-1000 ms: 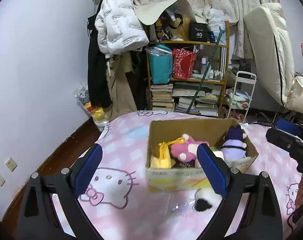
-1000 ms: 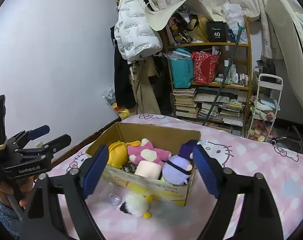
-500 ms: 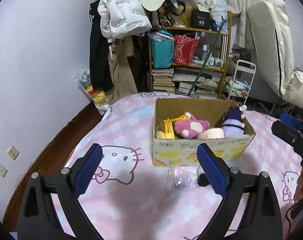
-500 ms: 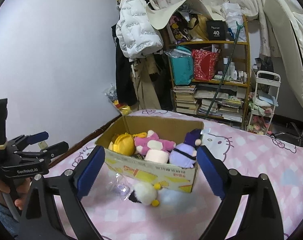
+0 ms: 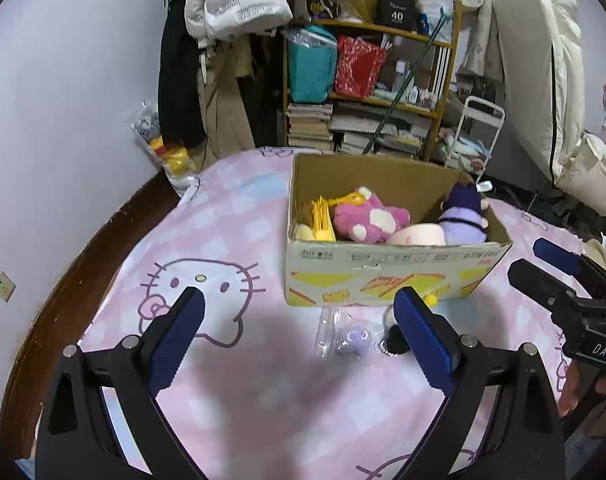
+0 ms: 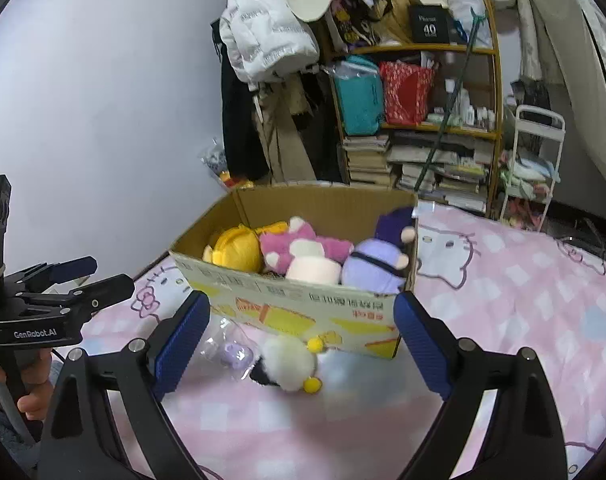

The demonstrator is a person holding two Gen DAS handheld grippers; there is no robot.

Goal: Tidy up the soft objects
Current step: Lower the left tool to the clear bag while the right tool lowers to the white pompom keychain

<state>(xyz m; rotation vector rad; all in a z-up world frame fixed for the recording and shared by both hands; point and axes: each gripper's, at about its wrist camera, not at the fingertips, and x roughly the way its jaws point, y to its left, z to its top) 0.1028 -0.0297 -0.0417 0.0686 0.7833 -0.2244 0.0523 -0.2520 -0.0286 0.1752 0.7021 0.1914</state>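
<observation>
"GenRobot.AI" is printed in white on the body of the left gripper [image 6: 69, 284]. "DAS" shows on the right gripper [image 5: 559, 270] (further letters cut off). A black box [image 6: 428, 24] on the top shelf bears "40". Print on the cardboard box [image 6: 303, 304] is illegible.

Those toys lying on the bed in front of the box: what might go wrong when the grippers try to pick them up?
The white plush lies right against the cardboard box, so a finger of the open right gripper could catch the box wall and shove it.

The small purple toy sits in a clear plastic bag, which may slip or crumple in the open left gripper.
</observation>
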